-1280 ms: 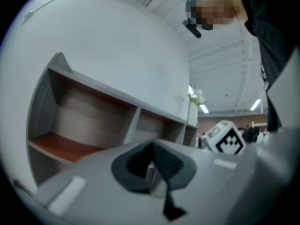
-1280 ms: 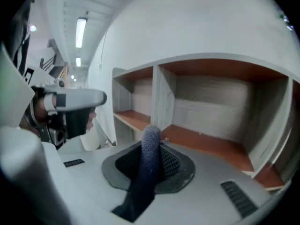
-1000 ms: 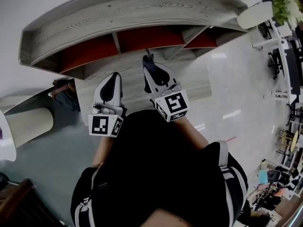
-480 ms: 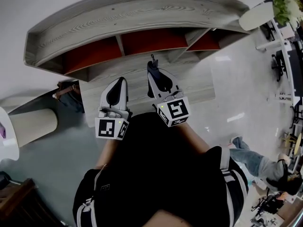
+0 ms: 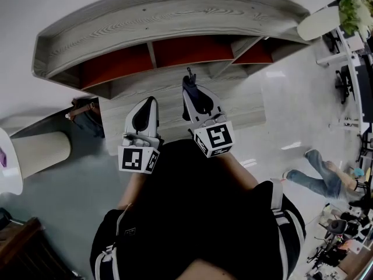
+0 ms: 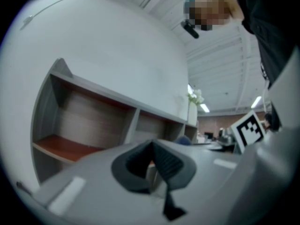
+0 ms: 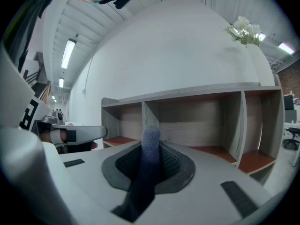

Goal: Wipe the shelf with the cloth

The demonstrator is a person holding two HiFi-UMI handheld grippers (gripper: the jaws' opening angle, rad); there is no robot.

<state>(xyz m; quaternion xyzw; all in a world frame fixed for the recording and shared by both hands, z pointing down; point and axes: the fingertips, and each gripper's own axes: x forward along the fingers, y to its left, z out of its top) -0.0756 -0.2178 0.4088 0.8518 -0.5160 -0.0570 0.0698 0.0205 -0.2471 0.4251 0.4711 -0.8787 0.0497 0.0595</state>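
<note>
**White wall, grey shelf, cloth held clear of it**

Pale floor and a plain white wall frame a long wood-grain shelf [image 5: 175,16], and both claws are held up in front of it, short of its boards.

The right claw [image 7: 151,146] is clamped on the cloth [image 7: 145,182]. The cloth is a dark blue knitted strip pinched between the dark ribbed pads, with a rounded end poking out past the tips and the rest trailing back over the claw's grey body. From the head view that same end shows as a small dark tuft [image 5: 187,74] at the tip of the right claw [image 5: 189,87]. It points at the shelf's middle compartment and touches nothing.

The left claw [image 6: 152,161] has its jaws drawn together, the pads meeting in a ridge, and I see nothing gripped between them. In the head view the left claw [image 5: 150,102] sits just beside the right one and a little further back from the shelf.

Each claw carries its marker cube, left [image 5: 135,158] and right [image 5: 214,139], close against the person's black top [image 5: 186,203].

Beyond them the shelf [image 7: 187,90] shows three open compartments with red-brown floors, split by grey uprights. White flowers [image 7: 246,29] rise above its right end. Far right on the floor, another person's legs in jeans [image 5: 317,177] are in view.
</note>
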